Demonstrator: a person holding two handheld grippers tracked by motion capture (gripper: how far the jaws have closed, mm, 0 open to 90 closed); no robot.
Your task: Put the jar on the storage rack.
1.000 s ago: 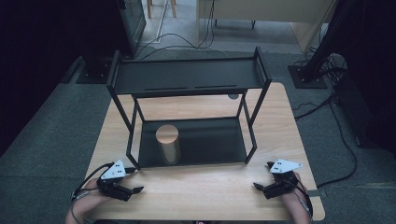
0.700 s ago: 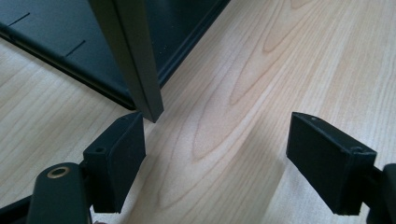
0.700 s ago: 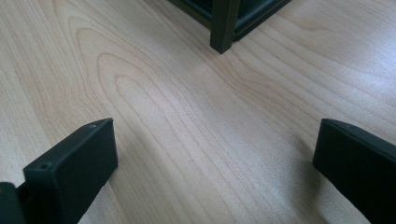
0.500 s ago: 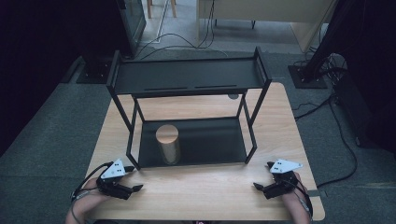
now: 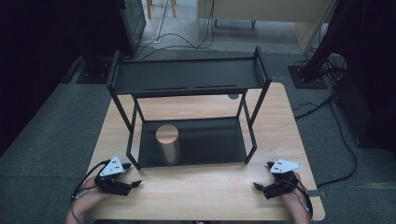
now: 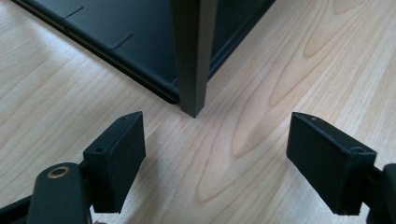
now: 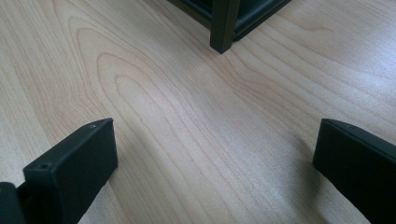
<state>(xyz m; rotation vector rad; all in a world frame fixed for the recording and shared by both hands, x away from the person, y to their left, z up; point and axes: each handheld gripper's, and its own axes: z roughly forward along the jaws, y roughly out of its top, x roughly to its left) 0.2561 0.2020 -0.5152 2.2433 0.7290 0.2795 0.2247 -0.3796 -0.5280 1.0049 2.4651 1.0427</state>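
high view: one wooden cylinder stands on the black rack's lower shelf; two grippers, left and right, both released, empty.

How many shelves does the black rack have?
2. The upper shelf sits atop the rack, bare. The lower shelf rests at table level and holds a wooden cylinder at its left end.
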